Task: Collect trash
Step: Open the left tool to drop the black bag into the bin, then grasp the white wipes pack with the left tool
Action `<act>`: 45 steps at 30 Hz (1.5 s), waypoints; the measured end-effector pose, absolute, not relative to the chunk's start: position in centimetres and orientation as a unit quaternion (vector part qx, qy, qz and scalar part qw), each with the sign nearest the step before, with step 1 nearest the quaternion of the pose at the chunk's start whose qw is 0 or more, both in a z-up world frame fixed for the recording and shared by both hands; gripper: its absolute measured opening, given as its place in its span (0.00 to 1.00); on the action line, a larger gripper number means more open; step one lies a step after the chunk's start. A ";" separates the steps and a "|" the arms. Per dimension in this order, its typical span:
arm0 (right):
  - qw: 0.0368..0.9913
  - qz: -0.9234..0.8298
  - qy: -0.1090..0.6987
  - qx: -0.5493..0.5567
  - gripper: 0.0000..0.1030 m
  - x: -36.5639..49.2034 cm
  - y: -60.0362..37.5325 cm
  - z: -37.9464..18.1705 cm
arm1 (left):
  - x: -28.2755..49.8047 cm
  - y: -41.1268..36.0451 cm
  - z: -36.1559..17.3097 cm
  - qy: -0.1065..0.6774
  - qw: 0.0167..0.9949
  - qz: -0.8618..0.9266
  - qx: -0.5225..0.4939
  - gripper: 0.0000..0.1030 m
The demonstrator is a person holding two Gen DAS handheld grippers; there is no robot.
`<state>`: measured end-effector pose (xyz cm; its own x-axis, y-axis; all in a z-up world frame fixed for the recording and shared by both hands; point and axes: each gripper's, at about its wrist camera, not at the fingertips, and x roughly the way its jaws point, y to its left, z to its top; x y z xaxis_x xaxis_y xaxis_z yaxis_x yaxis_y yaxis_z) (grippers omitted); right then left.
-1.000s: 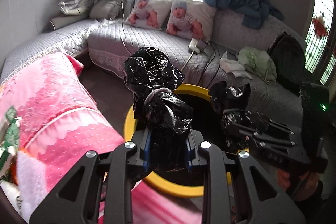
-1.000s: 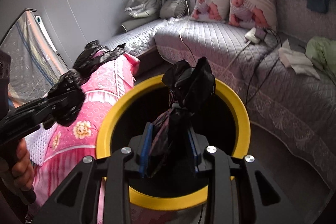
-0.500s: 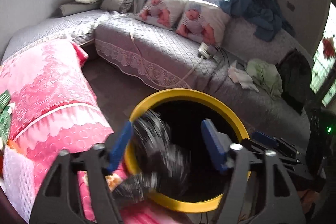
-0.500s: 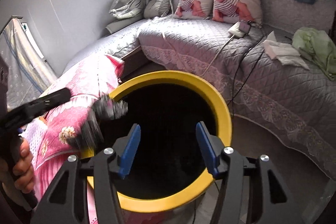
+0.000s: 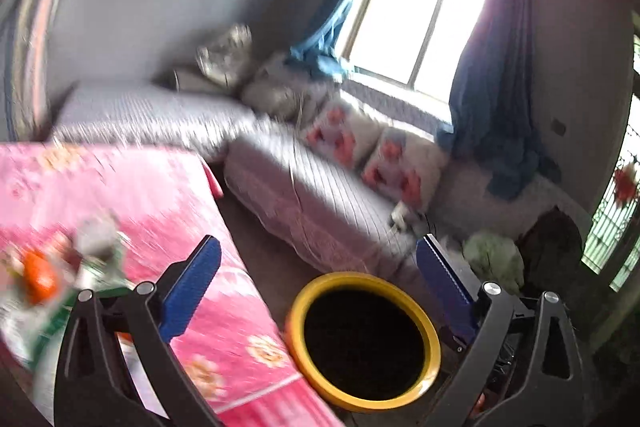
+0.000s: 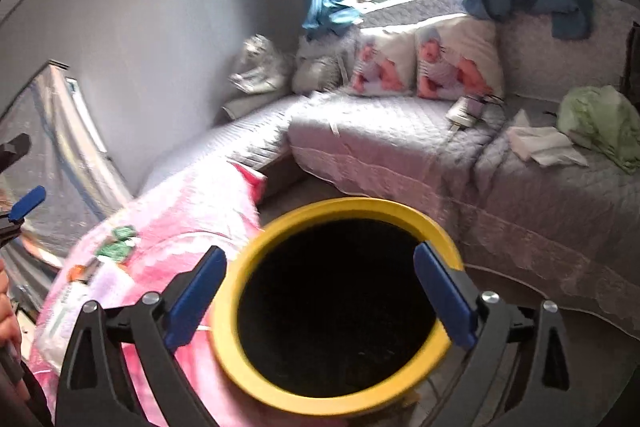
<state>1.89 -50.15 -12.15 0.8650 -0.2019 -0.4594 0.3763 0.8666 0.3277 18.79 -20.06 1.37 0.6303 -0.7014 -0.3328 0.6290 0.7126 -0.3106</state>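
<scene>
A yellow-rimmed bin [image 5: 298,331] stands on the floor beside a table under a pink cloth; its inside is dark and I cannot see what lies in it. My left gripper [image 5: 318,243] hangs above and back from the bin, its jaws opening wide with nothing between them. My right gripper [image 6: 319,251] is right over the bin [image 6: 348,205], jaws opening too, also empty. Loose trash lies on the pink cloth: green wrappers [image 6: 118,247], a white packet [image 6: 72,303] and an orange piece [image 5: 38,279]. At the far left of the right wrist view shows a blue pad [image 6: 28,201] of the left gripper.
The pink-covered table [image 5: 224,307] is left of the bin. A grey quilted corner sofa [image 6: 392,143] runs behind it, with printed cushions, a charger, white tissues [image 6: 544,143] and a green cloth [image 6: 600,123]. A dark backpack [image 5: 552,251] sits at the right. A strip of floor separates sofa and bin.
Both grippers let go of their black bags, which dropped toward the bin and are out of sight. Both jaws spread wide. The left gripper rose and pulled back; the view is blurred.
</scene>
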 end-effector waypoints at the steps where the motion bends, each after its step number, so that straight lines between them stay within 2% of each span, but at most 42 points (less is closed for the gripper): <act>1: 0.945 -0.139 0.206 0.211 0.92 2.1 -49.7 -12.0 | 18.4 -18.7 2.0 0.206 0.905 -0.364 -0.081 0.91; 4: 0.947 -0.111 0.206 0.221 0.92 2.7 -48.6 -11.8 | 16.9 -14.1 3.2 0.164 0.927 -0.333 -0.061 0.92; 8: 0.947 -0.078 0.218 0.221 0.92 4.2 -46.9 -11.8 | 15.6 -8.0 2.9 0.148 0.941 -0.305 -0.015 0.92; 15: 0.951 -0.028 0.242 0.189 0.92 6.4 -42.3 -12.0 | 12.8 0.1 -3.0 0.206 0.940 -0.269 0.046 0.92; 26: 0.959 0.034 0.253 0.122 0.92 8.6 -35.3 -11.0 | 17.1 1.1 -12.2 0.354 0.883 -0.309 0.002 0.92; 34: 0.964 0.041 0.247 0.093 0.92 8.4 -34.4 -10.7 | 19.6 -0.4 -14.1 0.375 0.871 -0.317 -0.018 0.91; 35: 0.964 0.042 0.247 0.094 0.92 8.4 -34.5 -10.8 | 19.6 -0.9 -14.1 0.373 0.872 -0.316 -0.012 0.84; 36: 0.963 0.044 0.248 0.094 0.92 8.3 -34.6 -10.8 | 19.7 -1.2 -14.1 0.375 0.871 -0.317 -0.007 0.74; 37: 0.963 0.048 0.247 0.096 0.92 8.2 -34.6 -10.9 | 19.8 -1.6 -14.2 0.379 0.870 -0.317 -0.004 0.69; 39: 0.963 0.055 0.246 0.098 0.92 8.0 -34.7 -10.8 | 20.0 -1.9 -14.5 0.387 0.868 -0.311 0.000 0.50; 42: 0.960 0.071 0.252 0.096 0.92 8.2 -34.4 -10.7 | 19.5 -2.0 -14.5 0.374 0.876 -0.305 0.003 0.36; 45: 0.953 0.102 0.272 0.090 0.92 8.9 -33.0 -10.8 | 18.6 -1.5 -14.1 0.358 0.881 -0.309 -0.001 0.32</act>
